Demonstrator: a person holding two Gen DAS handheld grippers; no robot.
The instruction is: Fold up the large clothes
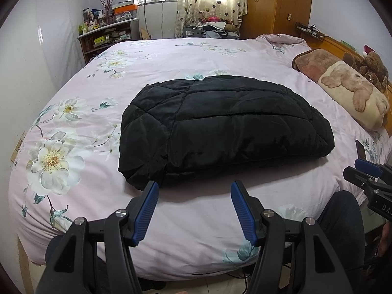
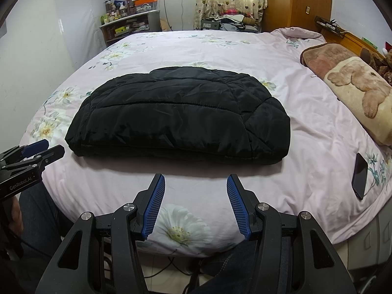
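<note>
While both grippers, left gripper (image 1: 194, 191) and right gripper (image 2: 196, 183), hang spread and empty, the folded black quilted jacket (image 1: 220, 127) lies crosswise just ahead.

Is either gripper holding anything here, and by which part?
Nothing held: left gripper and right gripper are open, short of the folded black quilted jacket.

My two claws, left gripper (image 1: 194, 186) and right gripper (image 2: 195, 179): black plastic arms, silver screws, ribbed blue pads (image 2: 154, 208), plus dark jeans.
</note>
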